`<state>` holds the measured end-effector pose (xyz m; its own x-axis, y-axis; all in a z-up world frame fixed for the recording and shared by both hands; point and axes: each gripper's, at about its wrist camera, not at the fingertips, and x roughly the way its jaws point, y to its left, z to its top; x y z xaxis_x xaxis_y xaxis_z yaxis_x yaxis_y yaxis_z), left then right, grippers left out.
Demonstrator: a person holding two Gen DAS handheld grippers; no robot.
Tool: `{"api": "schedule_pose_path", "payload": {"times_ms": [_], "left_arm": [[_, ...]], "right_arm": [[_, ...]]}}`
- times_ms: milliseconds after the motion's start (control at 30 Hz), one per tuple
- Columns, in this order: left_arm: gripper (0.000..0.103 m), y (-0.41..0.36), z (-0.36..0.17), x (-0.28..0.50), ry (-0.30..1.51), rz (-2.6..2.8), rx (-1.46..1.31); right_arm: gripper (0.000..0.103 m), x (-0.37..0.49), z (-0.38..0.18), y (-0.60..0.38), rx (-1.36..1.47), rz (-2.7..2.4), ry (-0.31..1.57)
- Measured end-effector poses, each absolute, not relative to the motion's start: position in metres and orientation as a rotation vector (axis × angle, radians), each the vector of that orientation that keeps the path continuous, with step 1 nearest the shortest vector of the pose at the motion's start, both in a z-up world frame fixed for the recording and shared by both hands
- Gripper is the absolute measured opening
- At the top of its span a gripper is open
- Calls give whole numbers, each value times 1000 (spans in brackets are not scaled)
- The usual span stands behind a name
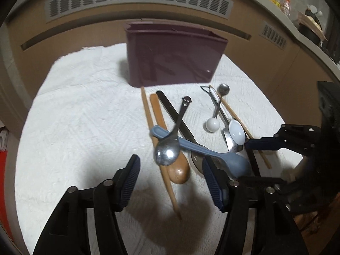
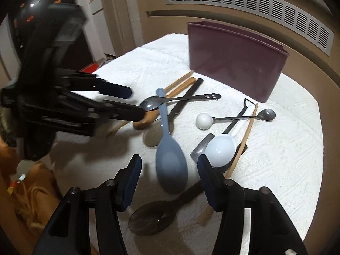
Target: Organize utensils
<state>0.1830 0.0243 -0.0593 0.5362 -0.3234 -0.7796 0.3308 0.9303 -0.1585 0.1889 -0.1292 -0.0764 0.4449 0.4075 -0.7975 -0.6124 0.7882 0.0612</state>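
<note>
A pile of utensils lies on a white towel [image 1: 85, 116] in front of a purple bin [image 1: 174, 57]. My left gripper [image 1: 170, 176] is open, hovering over a steel spoon [image 1: 167, 150], a wooden spoon [image 1: 178, 172] and a wooden chopstick [image 1: 153, 131]. A blue spoon [image 1: 212, 153] crosses them. My right gripper [image 2: 169, 174] is open, its fingers on either side of the blue spoon's bowl [image 2: 171, 161], with a white spoon [image 2: 221, 148] at the right finger. The left gripper [image 2: 131, 102] shows in the right wrist view, at the steel spoon [image 2: 150, 104].
A ball-handled spoon [image 2: 233, 118], a dark brown spoon [image 2: 157, 216], a black flat utensil [image 2: 184, 99] and a chopstick [image 2: 244, 140] lie around. The bin [image 2: 233, 61] stands at the towel's far side against a beige wall with vents [image 2: 255, 6]. The towel's edge is near on the right.
</note>
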Motion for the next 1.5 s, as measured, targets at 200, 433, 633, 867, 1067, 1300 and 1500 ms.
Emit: {"api": "schedule_pose_path", "payload": {"times_ms": [200, 433, 633, 867, 1067, 1300, 1500], "left_arm": [[64, 24, -53, 182, 896, -392, 17], [68, 15, -52, 188, 845, -361, -10], [79, 31, -45, 179, 772, -353, -24], [79, 53, -52, 188, 781, -342, -115], [79, 53, -57, 192, 807, -344, -116], [79, 26, -56, 206, 846, -394, -29], [70, -14, -49, 223, 875, -532, 103]], "right_arm": [[59, 207, -59, -149, -193, 515, 870], [65, 281, -62, -190, 162, 68, 931], [63, 315, -85, -176, 121, -74, 976], [59, 335, -94, -154, -23, 1, 977], [16, 326, -87, -171, -84, 147, 981], [9, 303, -70, -186, -48, 227, 924], [5, 280, -34, -211, -1, 274, 804]]}}
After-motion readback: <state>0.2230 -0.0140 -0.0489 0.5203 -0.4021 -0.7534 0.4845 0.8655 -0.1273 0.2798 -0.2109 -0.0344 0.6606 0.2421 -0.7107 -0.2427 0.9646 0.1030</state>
